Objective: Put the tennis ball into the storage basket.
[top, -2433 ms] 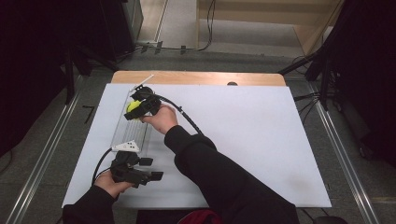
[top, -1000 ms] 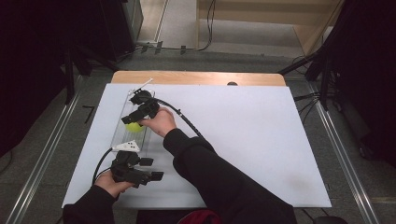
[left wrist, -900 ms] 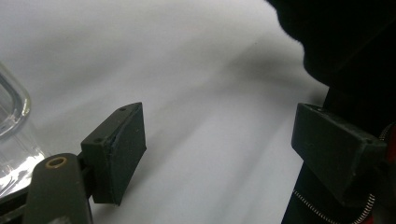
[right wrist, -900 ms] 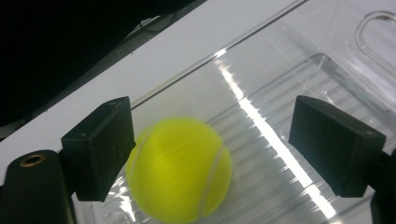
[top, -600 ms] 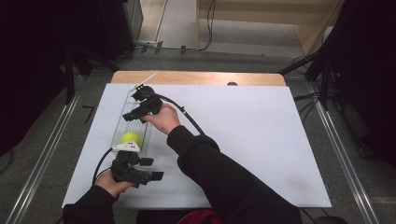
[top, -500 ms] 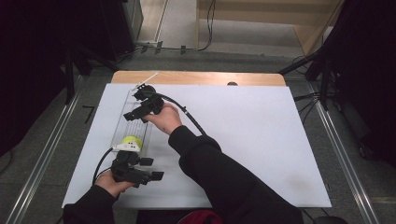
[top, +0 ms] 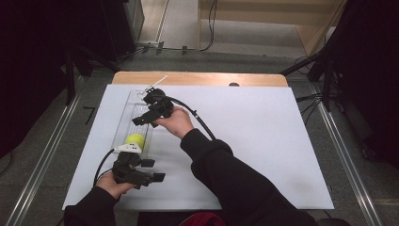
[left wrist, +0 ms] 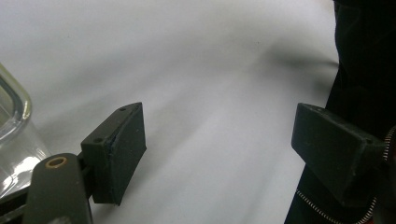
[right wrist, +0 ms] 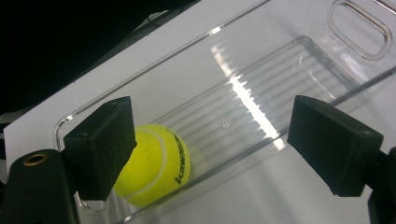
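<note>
The bench [top: 263, 141] is covered by a white sheet that leaves a strip of bare wood along its far edge. A long clear tray [top: 123, 123] lies on the left part of the sheet, running from near the far-left corner toward the person, parallel to the left edge and a little in from it. The whole right half of the sheet, from the middle to the right edge, is bare and open for moving; the near-left area is taken up by the left hand. The tennis ball [top: 135, 140] sits inside the tray at its near end, touching the near wall as the right gripper view shows it [right wrist: 156, 163], with the ribbed tray floor beyond it free up to the slotted handle at the far end. The right hand-held gripper [top: 137, 121] hangs over the far half of the tray, well apart from the ball, its forearm reaching diagonally across the sheet from the near edge with the wrist bent left and the cable arching back over the hand. Its jaws have just been closing a little but stand apart with nothing between them. The left hand-held gripper [top: 160, 177] rests low by the near-left corner, just beside the tray's near end, pointing right along the near edge; in the left gripper view its jaws stand wide open over the bare sheet, with the tray's rounded corner [left wrist: 11, 116] at the side.
</note>
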Motion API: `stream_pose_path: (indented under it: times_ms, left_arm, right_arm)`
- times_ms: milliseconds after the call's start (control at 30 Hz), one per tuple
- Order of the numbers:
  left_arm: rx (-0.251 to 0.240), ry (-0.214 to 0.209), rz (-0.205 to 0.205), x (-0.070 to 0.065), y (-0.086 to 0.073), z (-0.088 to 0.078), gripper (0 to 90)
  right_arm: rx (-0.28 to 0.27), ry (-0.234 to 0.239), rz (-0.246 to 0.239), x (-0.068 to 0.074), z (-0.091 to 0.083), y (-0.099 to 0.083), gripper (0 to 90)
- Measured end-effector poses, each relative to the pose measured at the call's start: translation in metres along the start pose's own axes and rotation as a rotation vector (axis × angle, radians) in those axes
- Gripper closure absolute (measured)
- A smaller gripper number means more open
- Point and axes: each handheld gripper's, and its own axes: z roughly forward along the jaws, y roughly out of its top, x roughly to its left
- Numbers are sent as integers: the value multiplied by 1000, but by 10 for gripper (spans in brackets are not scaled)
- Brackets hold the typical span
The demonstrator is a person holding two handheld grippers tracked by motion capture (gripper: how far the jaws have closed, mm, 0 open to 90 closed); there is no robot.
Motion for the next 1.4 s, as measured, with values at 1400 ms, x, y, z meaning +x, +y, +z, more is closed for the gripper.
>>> stream_pose_path:
  times_ms: [1400]
  left_arm:
    - [6,3,-1,1,0,0,180]
  right_arm:
    - [12,-49,46,-24,-42,-54,135]
